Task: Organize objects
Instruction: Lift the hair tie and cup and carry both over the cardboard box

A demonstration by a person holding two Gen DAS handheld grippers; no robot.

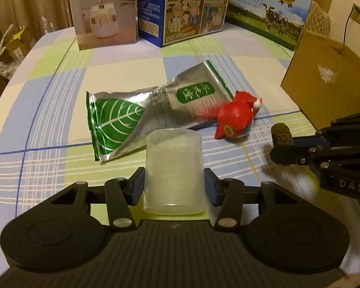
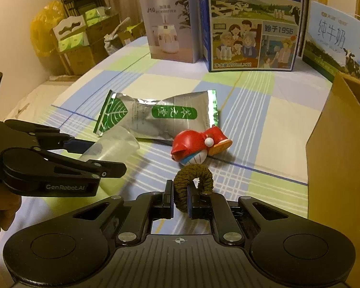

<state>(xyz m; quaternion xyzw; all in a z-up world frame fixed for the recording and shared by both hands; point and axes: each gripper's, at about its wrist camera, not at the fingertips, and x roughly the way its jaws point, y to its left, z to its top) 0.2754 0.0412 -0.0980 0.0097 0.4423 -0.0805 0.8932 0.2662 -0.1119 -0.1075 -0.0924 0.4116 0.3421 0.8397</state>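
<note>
Left gripper (image 1: 174,183) is clamping a translucent plastic cup (image 1: 174,172), blue pads pressing its two sides, cup lying along the fingers with its mouth aimed at 12 o'clock, toward the table middle. Right gripper (image 2: 180,200) is clenched on a brown hair tie (image 2: 194,177), loop sticking up above the jaws.

On the checked tablecloth (image 1: 60,110), seen from the left wrist: silver-green foil pouch (image 1: 156,110) is lying just past the cup at 12 o'clock; red toy figure (image 1: 237,117) is tipped on its side at about 1 o'clock, touching the pouch's right end. Brown cardboard box (image 1: 324,81) is sitting at 2 o'clock, likely the drop spot, though I can't tell for sure. Humidifier box (image 1: 103,12) and two milk cartons are lining the far edge.

Risks from here:
- The cup is thin and slick; squeezing harder is probably buckling the wall, and gripping lighter is letting it slide out forward, since it's pointing downhill.
- The two grippers are working close together; swinging both toward the box at once could be knocking them into each other.
- The hair tie is held only by one side of the loop, so it may snag on the box rim.
- A low pass could be clipping the toy and shoving the pouch.
</note>
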